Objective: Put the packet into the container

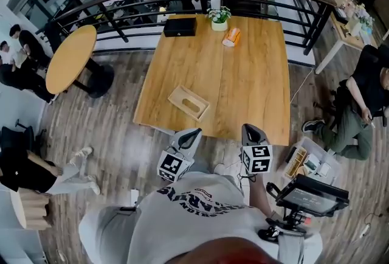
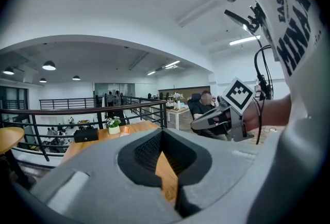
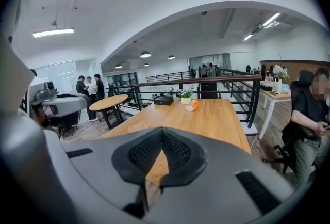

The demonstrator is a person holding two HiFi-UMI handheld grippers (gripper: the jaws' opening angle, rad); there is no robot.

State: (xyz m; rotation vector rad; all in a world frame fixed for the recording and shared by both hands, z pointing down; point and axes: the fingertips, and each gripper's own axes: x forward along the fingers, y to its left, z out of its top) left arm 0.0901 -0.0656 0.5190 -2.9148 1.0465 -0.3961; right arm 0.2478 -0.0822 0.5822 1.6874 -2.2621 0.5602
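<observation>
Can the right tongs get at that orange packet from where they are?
Probably not from here. The packet lies at the far end of the table beside the plant, while the right tongs hang shut before the near edge. Nothing stands between, so stepping round should do.

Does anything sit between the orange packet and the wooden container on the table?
Nothing visible does. The orange packet lies at the far end of the table beside the potted plant. The wooden container sits near the front edge, and only bare wood separates them.

Black box (image 1: pixel 180 26) near flower pot (image 1: pixel 219 18); round side table (image 1: pixel 70 59) far left.
</observation>
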